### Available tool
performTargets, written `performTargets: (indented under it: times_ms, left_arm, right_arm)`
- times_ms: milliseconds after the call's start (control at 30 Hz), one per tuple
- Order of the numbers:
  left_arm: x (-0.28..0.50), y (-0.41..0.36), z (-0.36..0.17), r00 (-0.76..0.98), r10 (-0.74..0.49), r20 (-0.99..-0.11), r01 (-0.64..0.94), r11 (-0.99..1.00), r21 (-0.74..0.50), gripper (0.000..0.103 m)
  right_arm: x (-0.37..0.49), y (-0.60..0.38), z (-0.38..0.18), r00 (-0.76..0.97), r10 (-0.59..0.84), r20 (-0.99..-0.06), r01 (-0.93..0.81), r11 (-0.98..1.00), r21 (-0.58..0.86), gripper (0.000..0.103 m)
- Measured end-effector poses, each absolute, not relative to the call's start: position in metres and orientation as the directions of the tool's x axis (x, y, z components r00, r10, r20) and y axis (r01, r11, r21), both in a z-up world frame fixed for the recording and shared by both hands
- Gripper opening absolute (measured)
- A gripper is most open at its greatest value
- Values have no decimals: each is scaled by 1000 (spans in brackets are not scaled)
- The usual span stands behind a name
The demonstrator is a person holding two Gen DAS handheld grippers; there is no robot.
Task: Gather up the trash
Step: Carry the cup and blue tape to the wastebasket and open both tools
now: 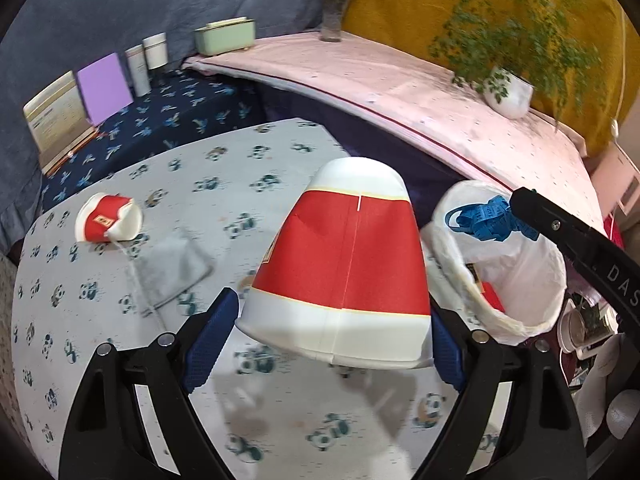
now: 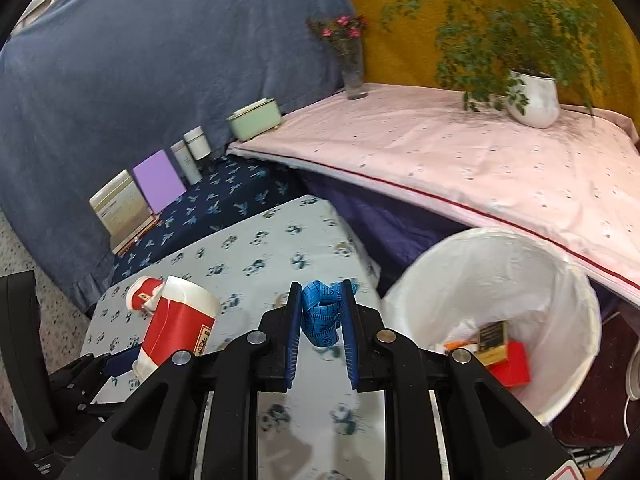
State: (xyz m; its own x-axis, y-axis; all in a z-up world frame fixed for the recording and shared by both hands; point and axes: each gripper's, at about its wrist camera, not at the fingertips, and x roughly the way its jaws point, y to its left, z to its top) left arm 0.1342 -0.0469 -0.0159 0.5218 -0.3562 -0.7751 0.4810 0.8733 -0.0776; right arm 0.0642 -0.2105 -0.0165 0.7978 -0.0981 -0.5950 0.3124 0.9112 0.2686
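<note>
Your left tongs (image 1: 334,328) are clamped wide on a red-and-white paper cup (image 1: 344,264), its blue pads pressing the rim end from both sides, and the cup is lifted clear of the panda-print table (image 1: 224,184), bottom end pointing away from you. In the left wrist view, a second, crushed red-and-white cup (image 1: 108,222) lies on its side on the table at about ten o'clock from the held cup, well apart from it, with a grey cloth (image 1: 172,272) lying flat between the two. Your right tongs (image 2: 322,308) are nearly together, gripping a bundled blue measuring tape (image 2: 322,312) between their blue pads; the tape sticks out past the fingertips. The white-lined trash bin (image 2: 560,280) stands off the table's edge, at about three o'clock from the right tongs in the right wrist view, and it already holds a red box (image 2: 514,366) and a dark packet (image 2: 493,340) at the bottom. In the left wrist view the same bin sits at about three o'clock from the held cup, just beside it, with the tape showing over the bin's far rim. Beyond the table, a pink-covered surface (image 1: 400,80) carries a white pot with a green plant (image 1: 508,94), a glass vase of pink flowers (image 1: 334,12) and a pale green box (image 1: 226,36).
</note>
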Motion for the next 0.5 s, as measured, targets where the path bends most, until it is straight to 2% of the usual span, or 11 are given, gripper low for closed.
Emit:
performTargets:
  times_ms: [500]
  left_arm:
    - [98,-153,-16,462,-413,-784,639,768,-28,83]
  right_arm:
    - [3,-294,-26,773,-217,-596,462,837,295,17]
